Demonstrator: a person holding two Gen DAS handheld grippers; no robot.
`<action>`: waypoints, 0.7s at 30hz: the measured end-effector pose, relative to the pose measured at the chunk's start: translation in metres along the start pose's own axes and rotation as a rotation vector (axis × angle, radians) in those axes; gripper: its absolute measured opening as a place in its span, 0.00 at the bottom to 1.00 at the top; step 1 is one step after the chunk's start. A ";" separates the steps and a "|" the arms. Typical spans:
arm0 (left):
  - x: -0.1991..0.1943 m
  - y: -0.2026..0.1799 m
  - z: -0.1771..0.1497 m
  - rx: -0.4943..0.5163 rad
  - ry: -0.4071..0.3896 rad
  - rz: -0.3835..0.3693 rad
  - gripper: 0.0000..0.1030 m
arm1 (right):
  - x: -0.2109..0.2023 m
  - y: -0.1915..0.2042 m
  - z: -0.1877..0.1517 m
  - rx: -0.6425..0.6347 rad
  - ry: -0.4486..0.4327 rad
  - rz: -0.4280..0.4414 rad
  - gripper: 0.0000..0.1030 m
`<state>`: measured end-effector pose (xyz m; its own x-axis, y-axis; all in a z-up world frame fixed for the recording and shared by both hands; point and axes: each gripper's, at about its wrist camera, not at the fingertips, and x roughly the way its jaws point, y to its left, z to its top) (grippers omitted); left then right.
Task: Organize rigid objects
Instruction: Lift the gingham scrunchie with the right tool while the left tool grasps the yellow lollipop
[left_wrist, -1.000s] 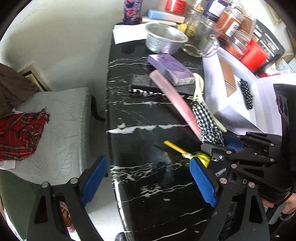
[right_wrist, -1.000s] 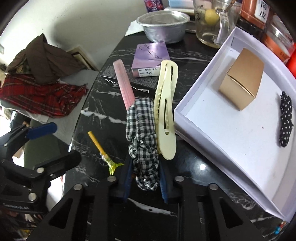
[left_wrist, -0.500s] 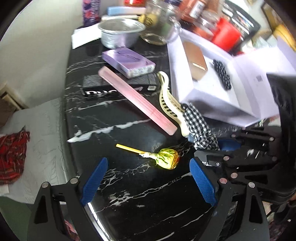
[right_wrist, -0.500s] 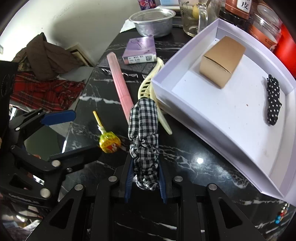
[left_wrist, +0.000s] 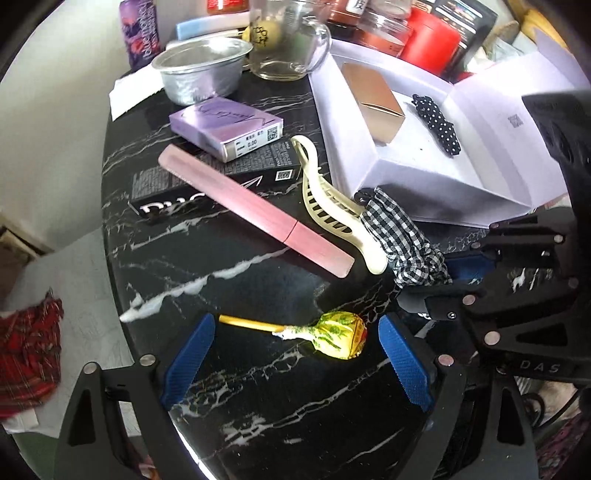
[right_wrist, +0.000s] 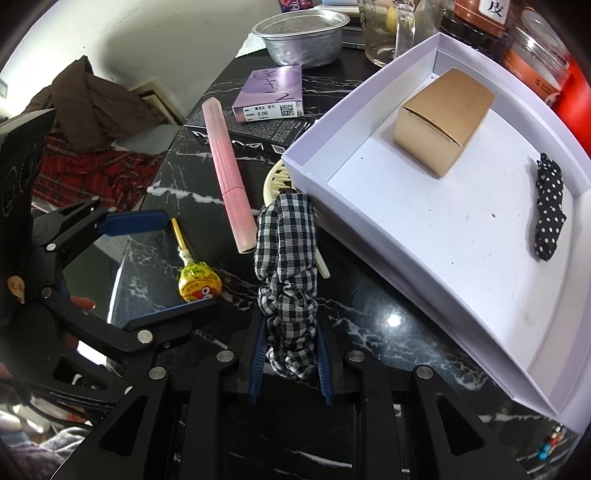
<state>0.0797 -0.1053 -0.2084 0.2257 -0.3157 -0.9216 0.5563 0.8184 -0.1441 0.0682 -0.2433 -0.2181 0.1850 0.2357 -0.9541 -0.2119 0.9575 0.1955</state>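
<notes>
L gripper (left_wrist: 295, 354) wide open astride lollipop (left_wrist: 338, 334); R gripper (right_wrist: 290, 354) clamped on checked scrunchie (right_wrist: 286, 258).

Lollipop lies flat on black marble worktop (left_wrist: 229, 417) between L pads, not touched; stick points away from R gripper. Scrunchie held off worktop, just beside near wall of white tray (right_wrist: 461, 266); tray holds tan box (right_wrist: 443, 122) and polka-dot scrunchie (right_wrist: 548, 214), well apart. Cream hair claw (left_wrist: 332, 206) sits against tray wall, partly under checked scrunchie. Pink stick case (left_wrist: 255, 210) lies diagonal beside claw, its far end over black carton (left_wrist: 166, 199); purple box (left_wrist: 225, 125) atop same carton. Foil bowl (left_wrist: 203, 70), glass mug (left_wrist: 291, 40), jars crowd far edge.
</notes>
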 end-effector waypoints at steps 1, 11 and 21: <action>0.001 0.000 0.001 0.003 -0.006 0.001 0.89 | 0.000 -0.001 0.000 0.002 -0.005 -0.002 0.23; 0.002 -0.002 -0.005 0.012 -0.062 0.047 0.79 | -0.002 0.000 0.001 -0.019 -0.020 -0.009 0.23; 0.000 -0.006 -0.009 -0.001 -0.069 0.019 0.78 | -0.001 0.002 0.002 -0.016 -0.019 -0.011 0.23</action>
<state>0.0693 -0.1062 -0.2112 0.2909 -0.3329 -0.8970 0.5505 0.8250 -0.1277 0.0697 -0.2410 -0.2163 0.2057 0.2288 -0.9515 -0.2248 0.9573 0.1816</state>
